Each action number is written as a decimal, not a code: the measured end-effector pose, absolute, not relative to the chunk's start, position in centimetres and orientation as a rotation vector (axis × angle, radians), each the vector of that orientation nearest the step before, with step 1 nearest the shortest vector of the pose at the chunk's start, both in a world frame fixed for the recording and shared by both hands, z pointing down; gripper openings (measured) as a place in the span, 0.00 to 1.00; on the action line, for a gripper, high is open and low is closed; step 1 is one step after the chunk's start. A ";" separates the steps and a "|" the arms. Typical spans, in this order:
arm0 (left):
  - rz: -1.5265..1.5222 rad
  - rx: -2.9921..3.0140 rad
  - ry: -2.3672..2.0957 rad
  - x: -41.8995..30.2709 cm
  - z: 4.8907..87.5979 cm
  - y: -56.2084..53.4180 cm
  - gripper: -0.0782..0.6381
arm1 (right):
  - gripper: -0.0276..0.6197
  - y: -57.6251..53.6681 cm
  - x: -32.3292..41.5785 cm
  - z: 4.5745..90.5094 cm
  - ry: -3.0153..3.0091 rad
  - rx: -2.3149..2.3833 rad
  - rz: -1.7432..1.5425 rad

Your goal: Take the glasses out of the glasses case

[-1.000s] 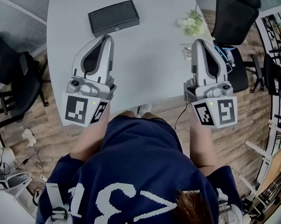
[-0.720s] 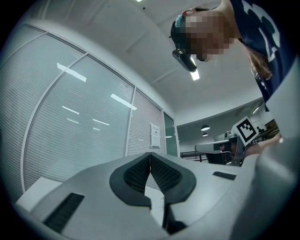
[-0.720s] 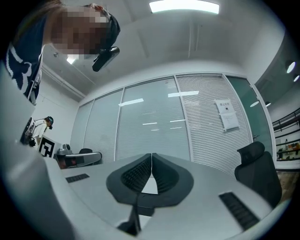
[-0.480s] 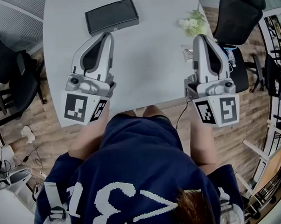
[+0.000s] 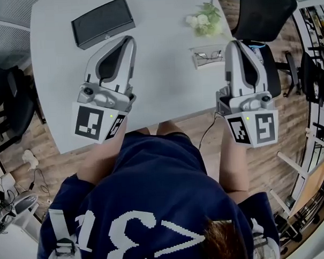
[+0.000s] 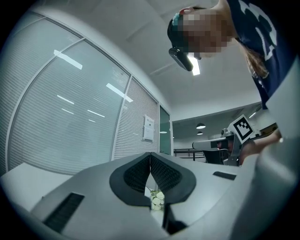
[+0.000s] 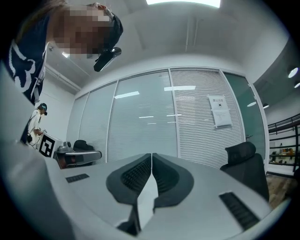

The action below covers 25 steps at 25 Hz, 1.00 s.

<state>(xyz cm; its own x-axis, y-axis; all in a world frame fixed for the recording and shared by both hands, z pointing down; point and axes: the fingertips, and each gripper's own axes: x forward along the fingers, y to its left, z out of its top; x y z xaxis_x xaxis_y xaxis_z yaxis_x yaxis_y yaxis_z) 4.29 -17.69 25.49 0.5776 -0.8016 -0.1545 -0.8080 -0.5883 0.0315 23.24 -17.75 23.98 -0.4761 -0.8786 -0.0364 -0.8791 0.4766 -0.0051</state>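
The case (image 5: 102, 21) is seen on the table (image 5: 165, 86), just ahead and left of the left gripper (image 5: 128, 43), whose jaws are pressed together on nothing, while the right gripper (image 5: 234, 44), likewise closed and empty, is held well right of the case, beside the glasses (image 5: 208, 56).

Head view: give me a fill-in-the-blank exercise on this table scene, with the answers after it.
1. The black rectangular glasses case lies on the pale grey table with its lid ____.
2. The jaws of the left gripper are ____, with nothing between them.
3. The thin-rimmed glasses lie on the table just ahead of the ____ gripper.
4. In the head view, the small bunch of white flowers lies to the ____ of the case.
Missing words: closed; shut; right; right.
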 end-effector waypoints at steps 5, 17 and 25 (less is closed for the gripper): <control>0.205 -2.810 1.348 7.7 26.7 -19.3 0.13 | 0.09 -18.4 26.7 26.2 2.679 -1.664 -0.044; 0.121 -2.884 1.335 12.8 31.2 -22.9 0.13 | 0.09 -21.5 31.4 39.9 3.127 -1.720 -0.238; 0.026 -2.905 1.388 13.5 34.0 -23.8 0.13 | 0.10 -22.2 31.4 52.4 3.845 -1.321 -0.189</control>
